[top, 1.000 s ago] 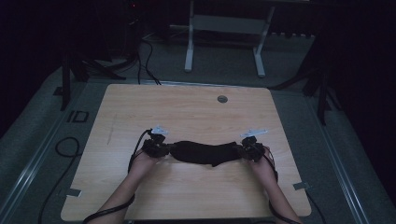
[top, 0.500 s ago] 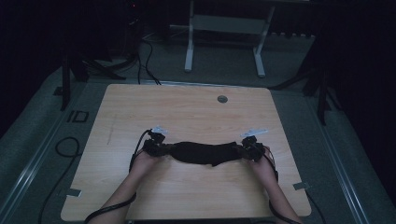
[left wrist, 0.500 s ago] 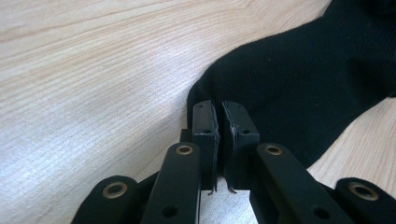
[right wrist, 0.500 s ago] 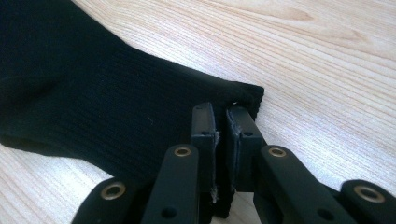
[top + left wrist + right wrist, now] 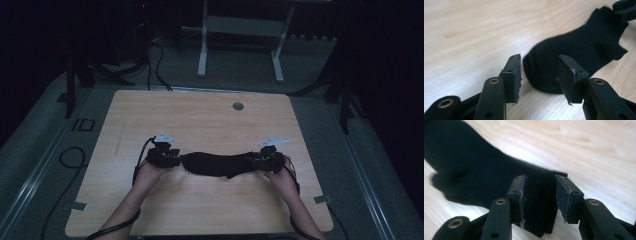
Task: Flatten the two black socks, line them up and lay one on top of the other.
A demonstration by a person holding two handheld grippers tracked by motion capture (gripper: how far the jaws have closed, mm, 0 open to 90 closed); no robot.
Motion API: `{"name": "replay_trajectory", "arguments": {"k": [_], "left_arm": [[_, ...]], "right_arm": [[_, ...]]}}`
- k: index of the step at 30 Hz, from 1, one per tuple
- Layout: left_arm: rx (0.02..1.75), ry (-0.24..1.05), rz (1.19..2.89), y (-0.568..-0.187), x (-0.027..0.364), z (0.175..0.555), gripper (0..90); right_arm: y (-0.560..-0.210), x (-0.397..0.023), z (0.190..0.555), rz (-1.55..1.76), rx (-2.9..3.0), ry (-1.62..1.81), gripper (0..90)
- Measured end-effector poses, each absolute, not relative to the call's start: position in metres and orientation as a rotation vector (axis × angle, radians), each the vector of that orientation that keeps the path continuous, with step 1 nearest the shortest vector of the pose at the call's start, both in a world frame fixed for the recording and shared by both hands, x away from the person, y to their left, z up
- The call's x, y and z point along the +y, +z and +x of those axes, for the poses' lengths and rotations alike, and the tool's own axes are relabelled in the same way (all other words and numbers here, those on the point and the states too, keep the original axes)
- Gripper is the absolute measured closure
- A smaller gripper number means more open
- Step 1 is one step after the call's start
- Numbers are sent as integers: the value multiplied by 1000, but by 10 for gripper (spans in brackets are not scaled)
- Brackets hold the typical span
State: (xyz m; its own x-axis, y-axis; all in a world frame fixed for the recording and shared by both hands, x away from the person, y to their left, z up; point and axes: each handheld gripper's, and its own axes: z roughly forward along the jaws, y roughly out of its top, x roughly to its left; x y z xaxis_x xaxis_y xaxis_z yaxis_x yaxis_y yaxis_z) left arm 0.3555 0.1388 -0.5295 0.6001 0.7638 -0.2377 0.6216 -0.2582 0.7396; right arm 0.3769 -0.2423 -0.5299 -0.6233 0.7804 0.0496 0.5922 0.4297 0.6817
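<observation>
You are working at the near half of the table [image 5: 200, 125], with a black sock [image 5: 216, 164] lying flat between your two hands; I am taking the sock as the landmark.

Left hand-held gripper [image 5: 539, 75]: its jaws are standing spread, and the rounded toe end of the sock is lying just beyond and between the pads, not yet pinched. In the high view this hand-held gripper [image 5: 165, 157] is sitting at the sock's left end.

Right hand-held gripper [image 5: 539, 195]: its jaws are also standing apart, straddling the ribbed cuff end of the sock [image 5: 474, 177], with fabric lying between the pads but a gap showing on either side. In the high view it [image 5: 265, 160] is sitting at the sock's right end.

The sock's long axis is running left to right across the table, straight from one hand-held gripper to the other. Each hand is equally near its own end.

Judgement: you are poised to close on both ends; the left needs a slight advance toward the toe before pinching.

Beyond the sock, a round grommet [image 5: 238, 106] is sitting near the table's far edge.
</observation>
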Motion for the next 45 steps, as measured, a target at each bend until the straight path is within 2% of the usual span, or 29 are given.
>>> {"name": "replay_trajectory", "arguments": {"k": [2,3,4,5,7,12,18,32,37,40,41,43,45], "left_arm": [[1075,210,1977,-527,137,353,638],[1043,235,1998,-524,129,348,638],[1039,226,1993,-525,125,347,765],[1030,215,1989,-527,122,347,826],[1027,195,2001,-532,114,348,883],[1037,165,2043,-550,104,353,890],[1043,168,2068,-567,104,353,890],[1077,151,2034,-568,121,351,887],[1012,166,2011,-560,122,347,783],[956,190,2003,-554,121,341,606],[941,194,1996,-553,121,339,566],[922,196,1988,-551,120,336,415],[928,209,1976,-551,119,334,332]], "right_arm": [[-527,-242,375,1186,2401,993,592],[-522,-240,373,1177,2382,1003,635],[-516,-234,367,1149,2361,1048,786],[-514,-230,364,1133,2367,1064,849],[-515,-221,361,1106,2408,1084,896],[-529,-207,361,1065,2460,992,896],[-550,-210,367,1095,2491,909,896],[-552,-201,376,1085,2502,956,873],[-543,-202,372,1074,2502,990,773],[-537,-204,368,1047,2474,1055,591],[-537,-205,368,1038,2471,1068,556],[-535,-206,366,1019,2463,1084,489],[-535,-209,364,1001,2437,1121,441]]}}
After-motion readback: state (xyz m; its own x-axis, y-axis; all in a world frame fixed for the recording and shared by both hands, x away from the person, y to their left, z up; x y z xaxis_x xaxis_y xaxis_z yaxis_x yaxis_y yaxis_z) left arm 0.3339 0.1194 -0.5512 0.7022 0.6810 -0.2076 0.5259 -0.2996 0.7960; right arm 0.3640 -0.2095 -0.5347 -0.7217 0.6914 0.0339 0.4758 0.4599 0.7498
